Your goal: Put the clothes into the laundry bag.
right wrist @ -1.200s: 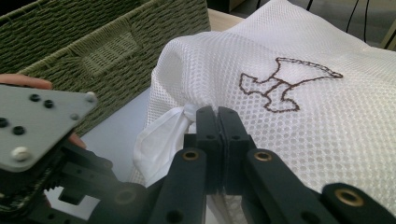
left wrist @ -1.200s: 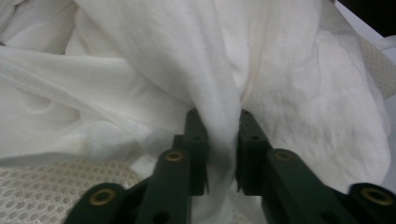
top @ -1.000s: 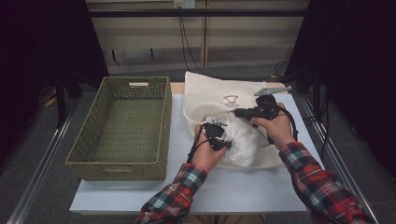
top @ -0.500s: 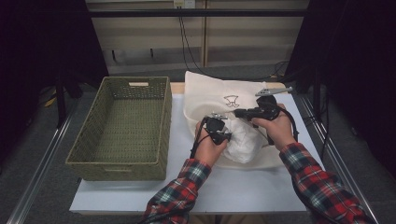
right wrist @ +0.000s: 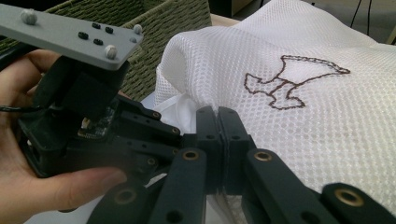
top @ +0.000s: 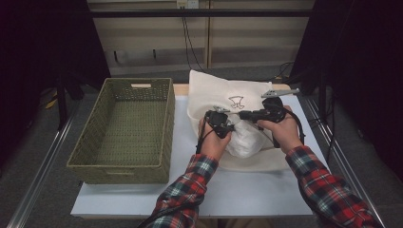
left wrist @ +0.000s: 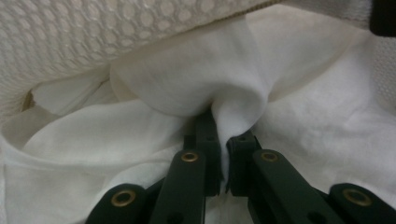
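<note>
Two grips hold now: your left gripper [left wrist: 223, 154] is clamped on a fold of white cloth [left wrist: 196, 84] at the mesh bag's [right wrist: 299, 93] mouth, your right gripper [right wrist: 218, 140] pinching its edge. Hold the bag firm; pull the cloth straight out.

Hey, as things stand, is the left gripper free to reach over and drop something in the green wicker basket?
Probably yes. The basket sits open on the left gripper's side of the table with nothing between them, but that gripper is clamped on white cloth tucked inside the mesh bag.
</note>
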Motion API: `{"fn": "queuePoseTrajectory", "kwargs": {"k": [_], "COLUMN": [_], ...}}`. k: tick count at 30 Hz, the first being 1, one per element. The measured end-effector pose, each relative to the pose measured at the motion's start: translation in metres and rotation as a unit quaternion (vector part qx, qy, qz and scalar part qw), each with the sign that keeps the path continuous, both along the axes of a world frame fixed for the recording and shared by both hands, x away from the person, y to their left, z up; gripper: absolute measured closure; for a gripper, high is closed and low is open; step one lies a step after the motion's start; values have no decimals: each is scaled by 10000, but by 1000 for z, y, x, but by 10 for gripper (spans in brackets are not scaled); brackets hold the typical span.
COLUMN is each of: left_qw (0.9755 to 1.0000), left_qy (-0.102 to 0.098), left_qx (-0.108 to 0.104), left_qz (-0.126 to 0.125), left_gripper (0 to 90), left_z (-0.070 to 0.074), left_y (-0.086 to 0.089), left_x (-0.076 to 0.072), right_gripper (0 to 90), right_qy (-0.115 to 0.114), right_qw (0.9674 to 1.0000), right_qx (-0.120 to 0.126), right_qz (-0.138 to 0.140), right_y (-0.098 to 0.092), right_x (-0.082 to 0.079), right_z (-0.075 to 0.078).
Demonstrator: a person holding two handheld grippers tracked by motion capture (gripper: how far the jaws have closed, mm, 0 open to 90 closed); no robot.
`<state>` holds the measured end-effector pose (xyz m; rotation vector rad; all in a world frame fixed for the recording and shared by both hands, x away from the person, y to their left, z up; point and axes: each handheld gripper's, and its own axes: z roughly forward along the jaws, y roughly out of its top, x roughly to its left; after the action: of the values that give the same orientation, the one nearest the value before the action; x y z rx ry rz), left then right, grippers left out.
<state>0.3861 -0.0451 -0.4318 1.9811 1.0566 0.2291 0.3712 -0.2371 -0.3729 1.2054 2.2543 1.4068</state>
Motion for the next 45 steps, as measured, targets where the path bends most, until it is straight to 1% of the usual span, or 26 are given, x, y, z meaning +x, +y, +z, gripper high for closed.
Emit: {"fn": "queuePoseTrajectory", "kwargs": {"k": [2, 3, 4, 6, 7, 8, 11, 12, 13, 15, 17, 19, 22, 23, 25, 26, 28, 29, 32, 34, 36, 39, 40, 41, 43, 45], "left_qw": [10000, 9999, 9998, 9995, 9993, 9993, 9988, 9985, 9988, 9984, 9983, 9983, 9978, 9978, 9976, 9974, 9970, 9965, 9949, 9942, 9935, 9931, 9930, 9939, 9940, 9949], "left_qy": [72, 113, 154, 231, 257, 270, 287, 303, 295, 274, 227, 244, 224, 226, 283, 332, 449, 493, 662, 727, 787, 880, 909, 883, 871, 783], "left_qx": [-40, -14, -3, -97, -44, -35, -69, -11, -50, 108, 140, 184, 356, 365, 421, 400, 330, 359, 238, 220, 242, 93, 81, 62, 32, 46], "left_qz": [-13, -89, -94, -185, -261, -263, -388, -446, -391, -491, -513, -506, -506, -503, -469, -499, -534, -570, -728, -759, -792, -764, -751, -654, -668, -638], "left_gripper": [865, 863, 861, 850, 838, 823, 722, 684, 648, 572, 522, 451, 362, 335, 315, 310, 327, 332, 425, 516, 636, 769, 793, 825, 852, 859], "left_z": [-1, -1, -1, -3, -3, -3, -3, -3, -2, -1, -2, -2, -3, -3, -3, -3, -5, -7, -14, -17, -19, -20, -21, -21, -22, -25], "left_y": [-1, 0, 1, 4, 6, 7, 11, 13, 13, 18, 22, 26, 31, 32, 34, 35, 35, 36, 34, 32, 30, 23, 21, 19, 18, 16], "left_x": [-1, -1, -2, -3, -3, -3, -6, -6, -8, -11, -14, -16, -21, -22, -23, -24, -26, -27, -27, -28, -28, -26, -25, -24, -21, -18], "right_gripper": [888, 889, 888, 888, 888, 888, 888, 888, 888, 888, 888, 887, 887, 887, 887, 887, 887, 887, 887, 887, 887, 887, 887, 887, 887, 887], "right_qy": [5, 4, 10, 15, 27, 25, 18, 17, 5, 23, 33, 31, 38, 42, 38, 50, 55, 49, 75, 67, 70, 71, 70, 68, 61, 46], "right_qw": [10000, 10000, 10000, 10000, 10000, 10000, 10000, 10000, 9999, 9999, 9999, 9999, 9999, 9999, 9999, 9999, 9999, 9999, 9999, 9998, 9998, 9998, 9998, 9998, 9998, 9999], "right_qx": [12, 1, -17, -28, -25, -31, -71, -77, -90, -95, -97, -122, -130, -129, -140, -140, -144, -145, -144, -158, -154, -144, -151, -159, -147, -120], "right_qz": [-14, -10, 1, 24, 16, 0, 29, 24, 46, 36, 39, 57, 51, 54, 64, 55, 53, 62, 48, 59, 58, 78, 82, 78, 78, 89], "right_y": [0, 0, 0, 1, 2, 3, 5, 6, 6, 6, 7, 8, 8, 8, 9, 9, 9, 9, 9, 9, 8, 8, 8, 8, 8, 7], "right_x": [0, 0, 0, 1, 1, 1, 1, 2, 2, 3, 3, 4, 5, 5, 5, 5, 5, 5, 5, 5, 6, 6, 6, 6, 6, 6], "right_z": [0, 0, 0, 0, 0, 0, -1, -1, -1, -1, -2, -2, -2, -3, -3, -3, -2, -2, -1, -1, -1, -1, -1, -1, -1, -1]}}
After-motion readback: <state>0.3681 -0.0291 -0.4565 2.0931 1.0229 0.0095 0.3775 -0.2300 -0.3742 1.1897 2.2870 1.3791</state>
